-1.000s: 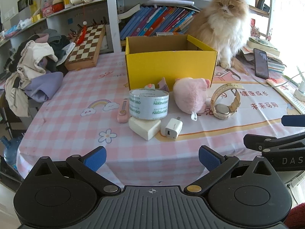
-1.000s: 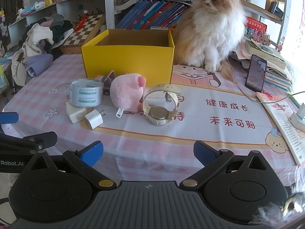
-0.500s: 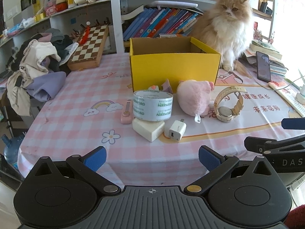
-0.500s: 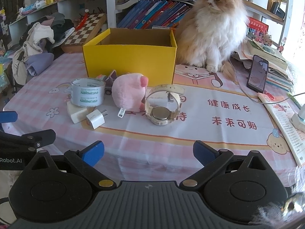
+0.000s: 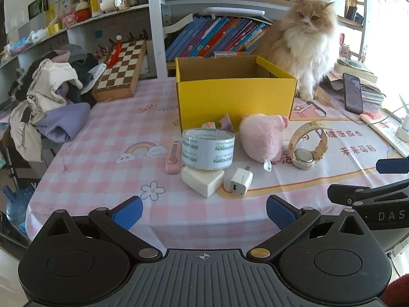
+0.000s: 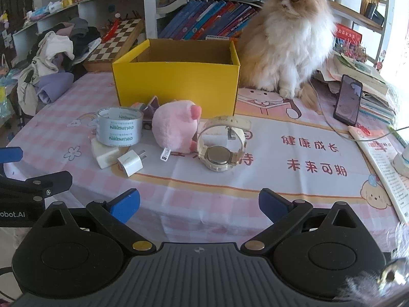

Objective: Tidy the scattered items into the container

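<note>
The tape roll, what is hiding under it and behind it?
The tape roll rests partly on a cream block. Behind it peek a small purple piece and something with an orange spot; the tape covers most of them, so I cannot tell what they are.

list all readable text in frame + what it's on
"deliPIZEN", upside down: tape roll
"健康成长" and "未来可期", upside down: tablecloth
"DAS" (cut off): right hand-held gripper
"obot.AI" (cut off): left hand-held gripper
Too small or blurred: book spines, plush tag, booklet
</note>
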A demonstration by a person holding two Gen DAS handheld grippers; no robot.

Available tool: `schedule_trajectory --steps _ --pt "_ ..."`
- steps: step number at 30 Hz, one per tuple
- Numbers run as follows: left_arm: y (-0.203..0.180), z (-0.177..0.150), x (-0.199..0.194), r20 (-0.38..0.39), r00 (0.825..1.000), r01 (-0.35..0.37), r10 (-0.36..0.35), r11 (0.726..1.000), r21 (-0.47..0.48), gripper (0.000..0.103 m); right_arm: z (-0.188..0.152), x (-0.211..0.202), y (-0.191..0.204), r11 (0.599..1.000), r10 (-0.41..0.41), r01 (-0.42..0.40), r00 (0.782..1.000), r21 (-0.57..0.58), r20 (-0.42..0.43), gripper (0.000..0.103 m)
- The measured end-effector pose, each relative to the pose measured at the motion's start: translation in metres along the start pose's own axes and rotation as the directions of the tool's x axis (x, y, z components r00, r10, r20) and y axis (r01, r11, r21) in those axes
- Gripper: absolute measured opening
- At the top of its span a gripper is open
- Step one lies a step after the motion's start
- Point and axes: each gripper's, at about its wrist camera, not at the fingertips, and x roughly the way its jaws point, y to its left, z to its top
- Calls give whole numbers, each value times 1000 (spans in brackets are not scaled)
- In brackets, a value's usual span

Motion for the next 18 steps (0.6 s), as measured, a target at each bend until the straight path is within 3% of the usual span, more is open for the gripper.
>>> schedule_trajectory --steps 18 --pt "1 4 8 10 1000 23 -23 999 -36 103 5 4 -5 1000 -16 16 1000 -6 3 100"
